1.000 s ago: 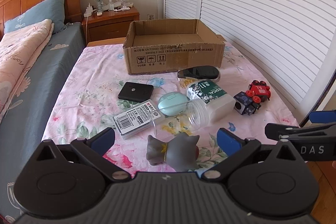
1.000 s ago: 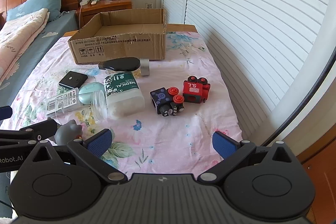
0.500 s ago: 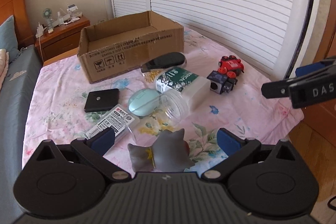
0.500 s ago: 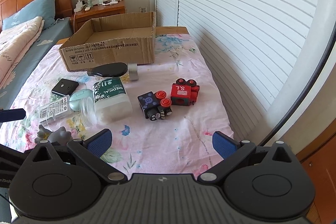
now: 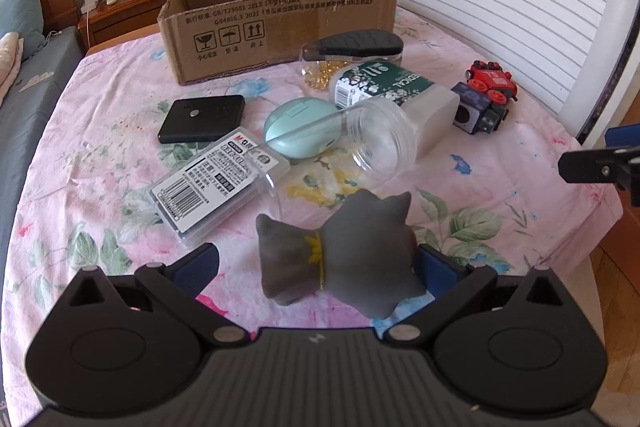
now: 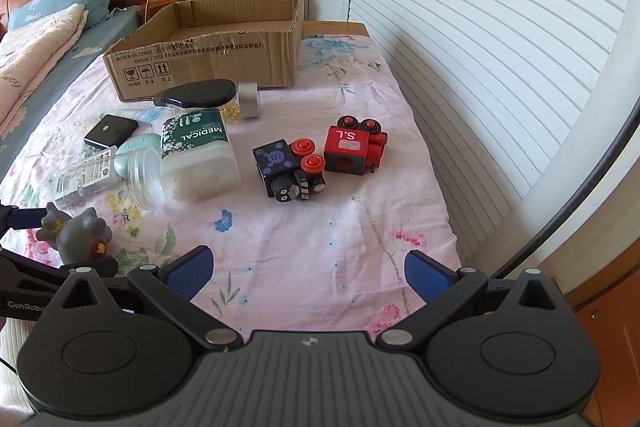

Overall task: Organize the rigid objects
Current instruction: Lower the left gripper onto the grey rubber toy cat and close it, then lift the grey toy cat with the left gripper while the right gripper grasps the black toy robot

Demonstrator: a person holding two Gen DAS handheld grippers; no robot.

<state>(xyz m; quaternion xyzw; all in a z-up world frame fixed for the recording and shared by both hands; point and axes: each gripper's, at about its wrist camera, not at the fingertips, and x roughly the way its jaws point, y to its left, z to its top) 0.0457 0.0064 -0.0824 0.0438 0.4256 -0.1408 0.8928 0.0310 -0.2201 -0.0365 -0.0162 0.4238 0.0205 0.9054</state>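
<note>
My left gripper [image 5: 316, 267] has its jaws wide apart. The gray cat toy [image 5: 340, 251] lies between the blue pads, close to the near edge of the bed [image 5: 520, 179]. The toy seems to touch the right pad, but the left pad is clear of it, so I am not gripping it.

My right gripper [image 6: 306, 269] is wide too, with nothing in it. It hangs over a bare bit of the flowery sheet, near the right edge of the bed.

The cardboard box [image 5: 280, 27] sits at the far edge, open at the top. I can't see anything in it. Right in front of it is a jar with a black lid [image 5: 352, 45] and gold bits inside. Next comes the white tub with a green label [image 5: 396, 95], lying on its side. A clear round jar [image 5: 376, 135] lies against the tub, and a light blue case [image 5: 296, 131] is just beside the jar. A flat black box [image 5: 202, 119] and a clear case with a barcode [image 5: 216, 183] lie toward the left edge.

The red toy block [image 6: 354, 151] and the dark toy block [image 6: 286, 171] sit side by side toward the right edge, well apart from the cat.

A silver tape roll [image 6: 249, 99] stands beside the black-lid jar.
</note>
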